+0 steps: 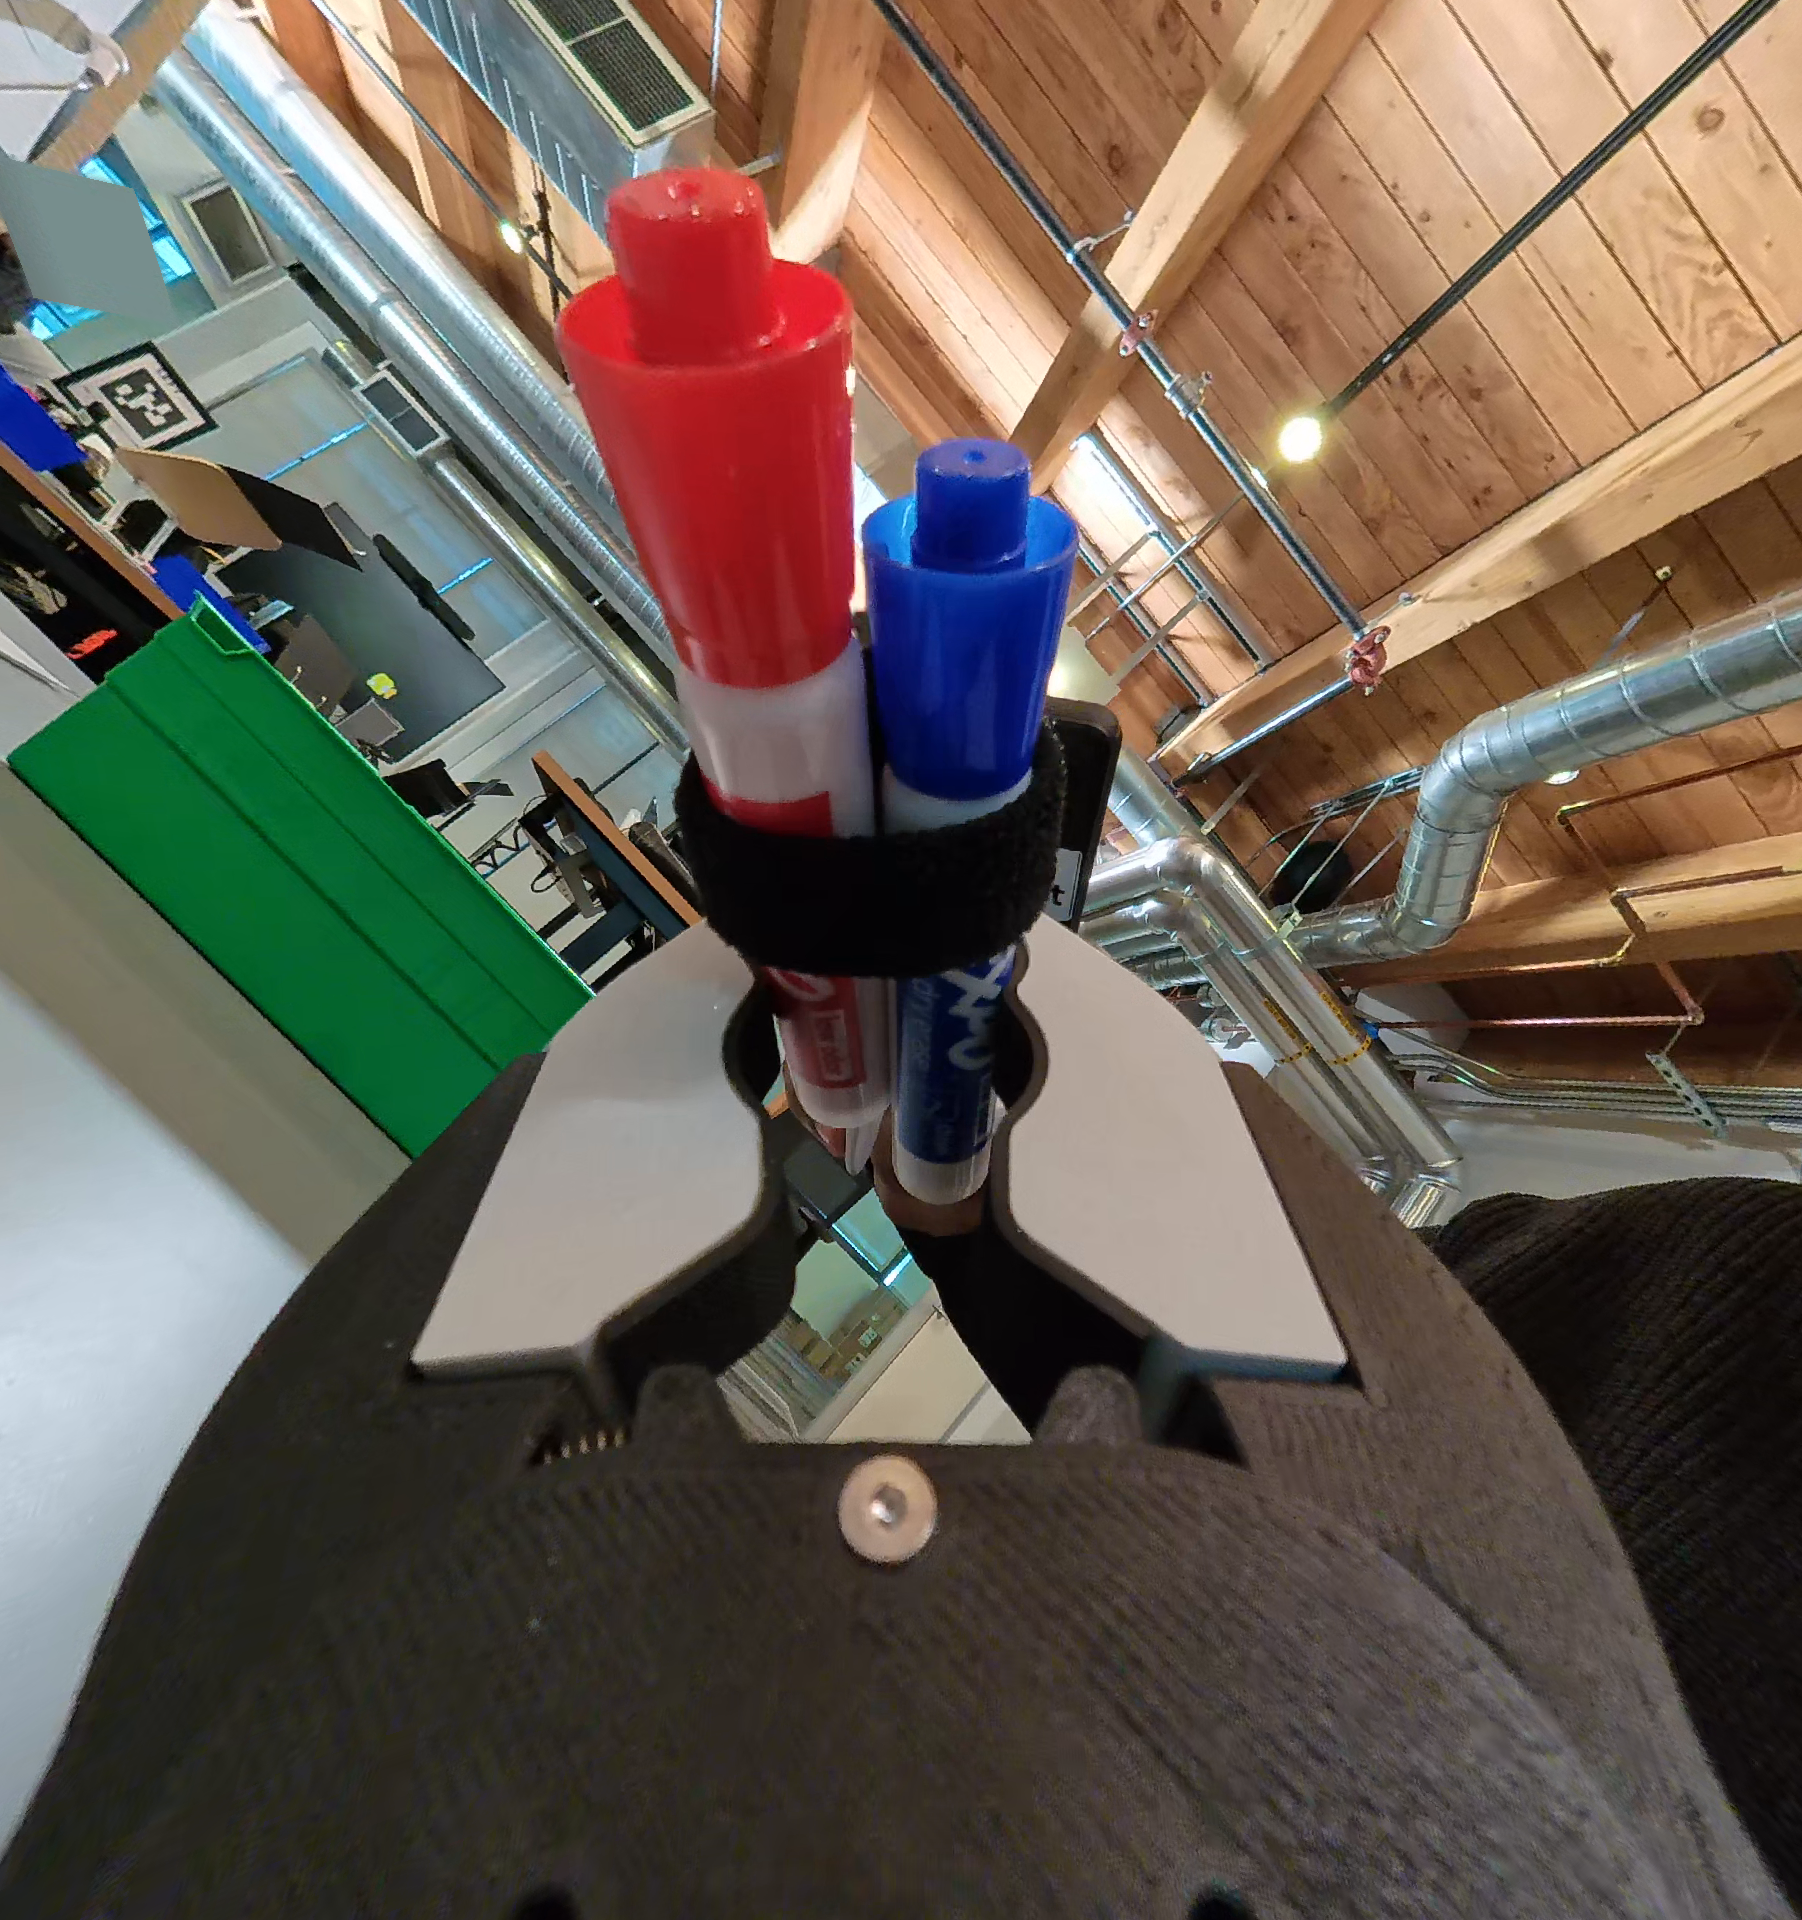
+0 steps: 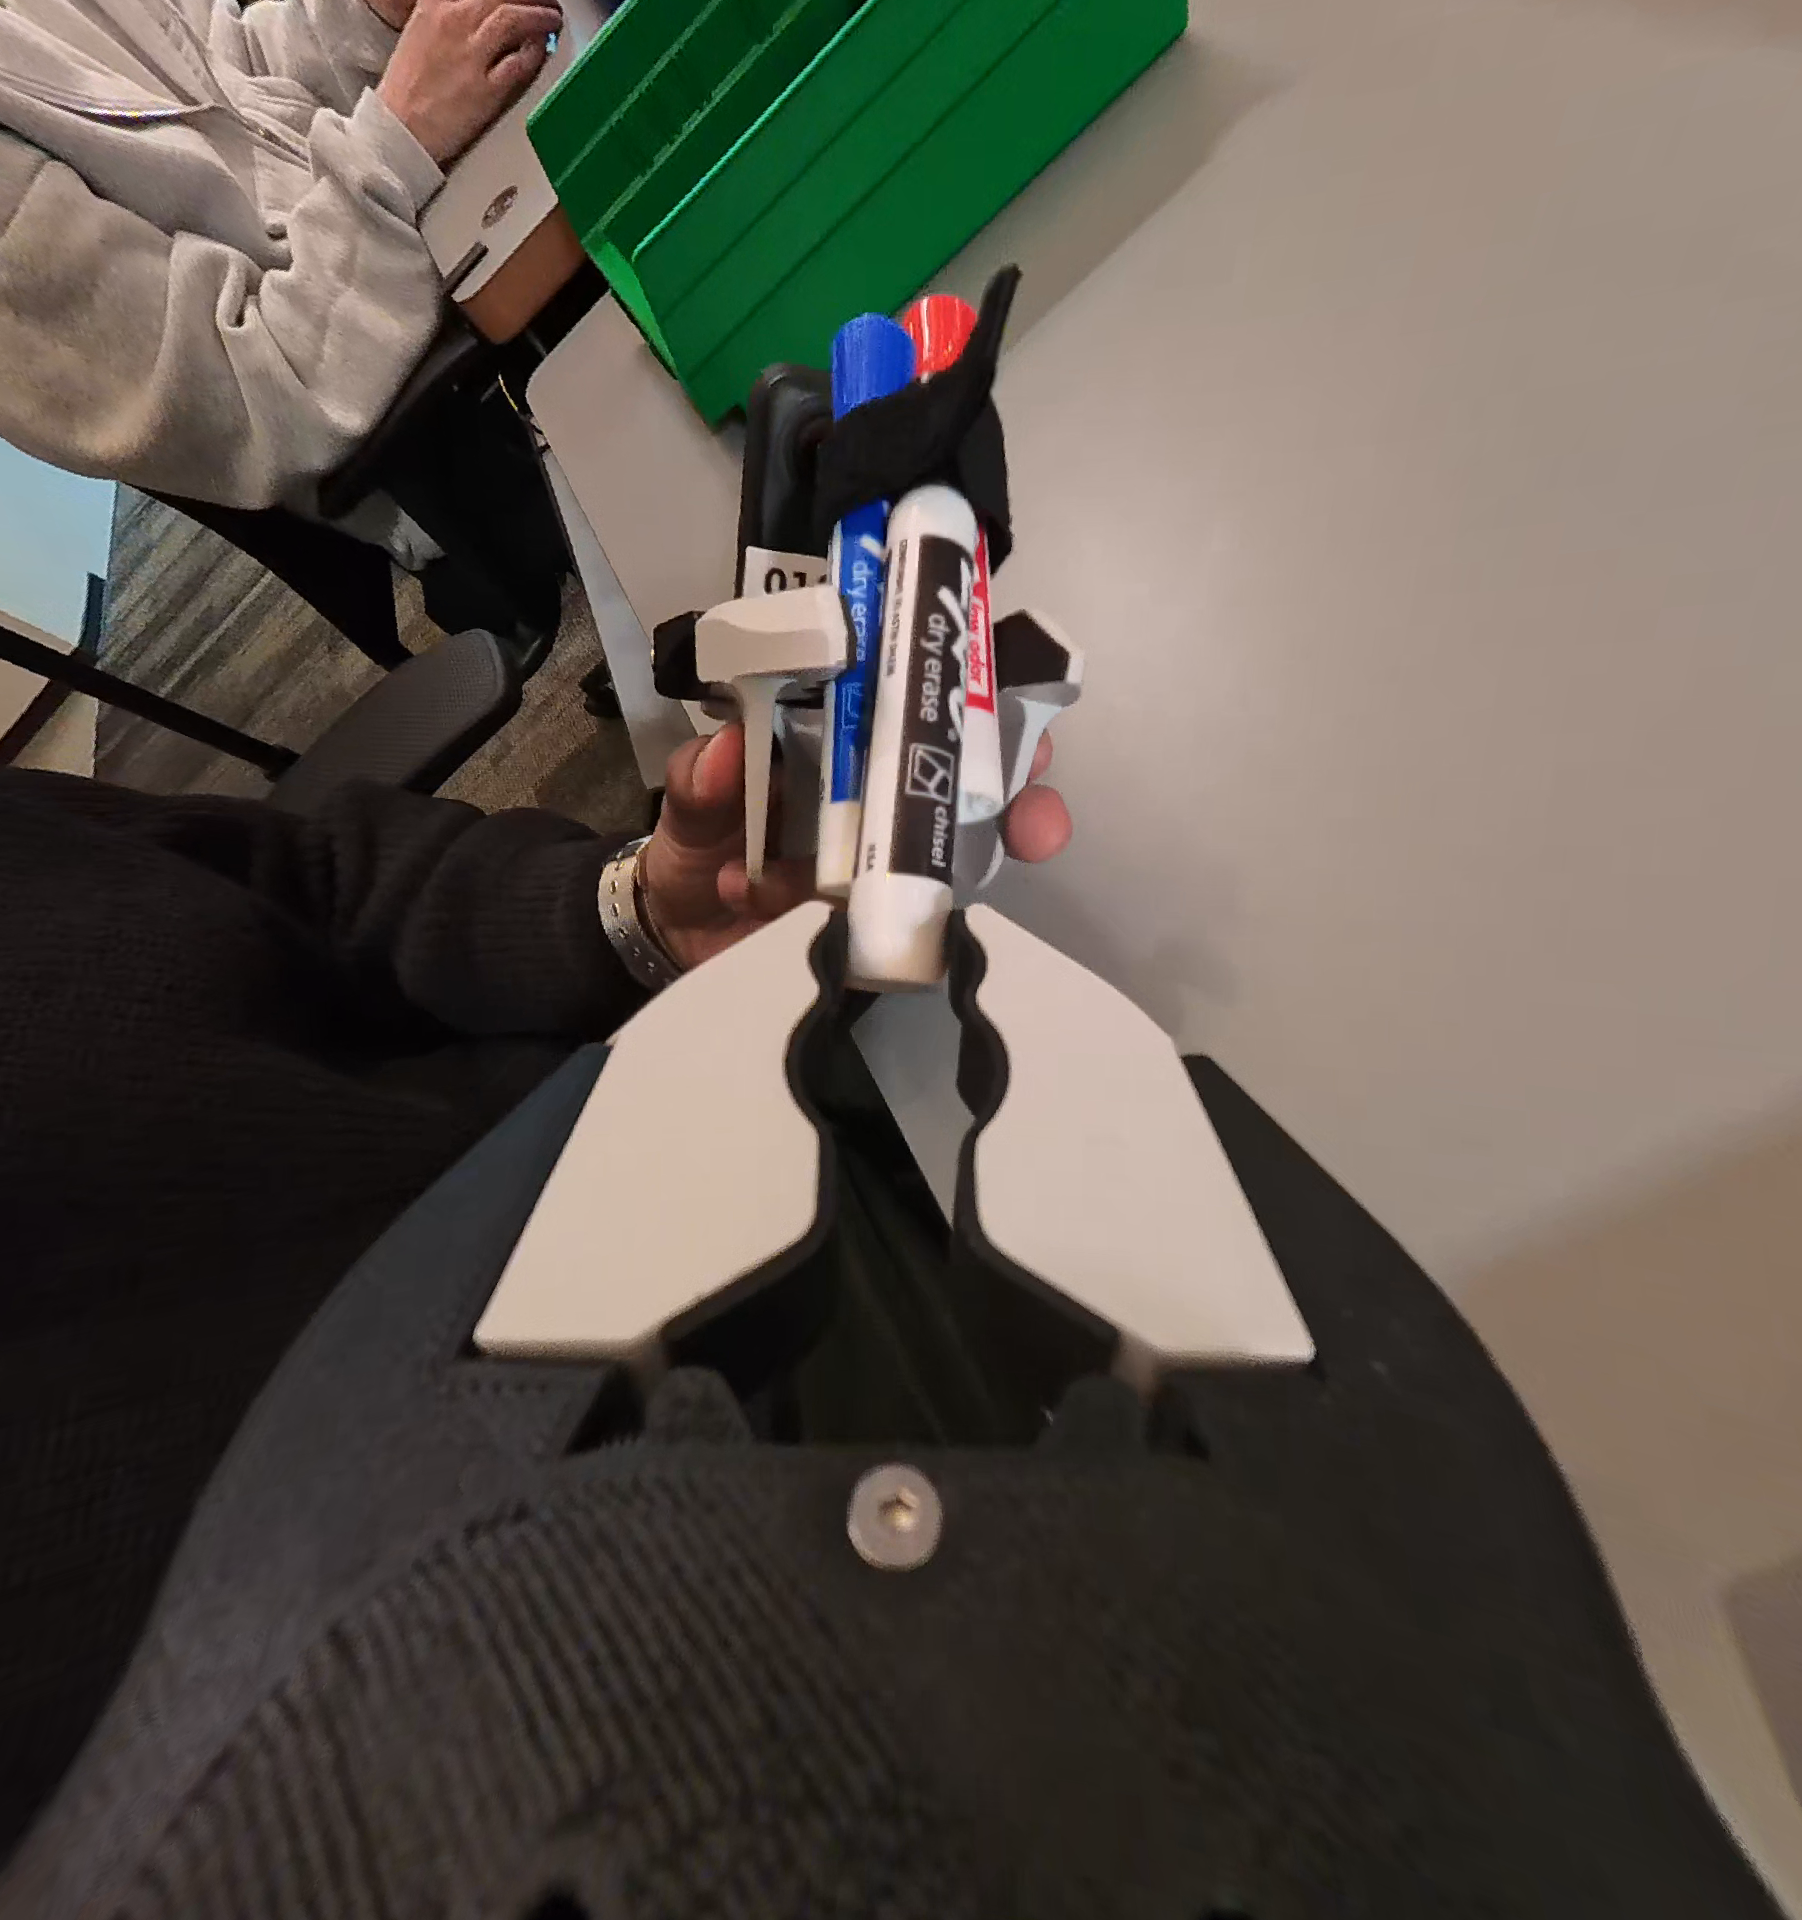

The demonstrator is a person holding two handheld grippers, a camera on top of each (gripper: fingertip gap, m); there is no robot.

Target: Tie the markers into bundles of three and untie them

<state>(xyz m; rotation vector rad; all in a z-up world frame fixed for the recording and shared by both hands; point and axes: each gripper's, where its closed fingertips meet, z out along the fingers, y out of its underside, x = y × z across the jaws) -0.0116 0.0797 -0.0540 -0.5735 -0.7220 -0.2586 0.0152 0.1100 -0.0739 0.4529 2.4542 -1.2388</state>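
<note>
The left gripper [image 1: 881,1049] points up toward a wooden ceiling [image 1: 1448,260]. Its jaws close on a red marker [image 1: 731,540] and a blue marker [image 1: 964,644], bound together by a black strap [image 1: 866,883]. A green bin [image 1: 284,831] stands at the left, on a grey table [image 1: 97,1195]. Silver pipes [image 1: 1562,748] run at the right.
</note>
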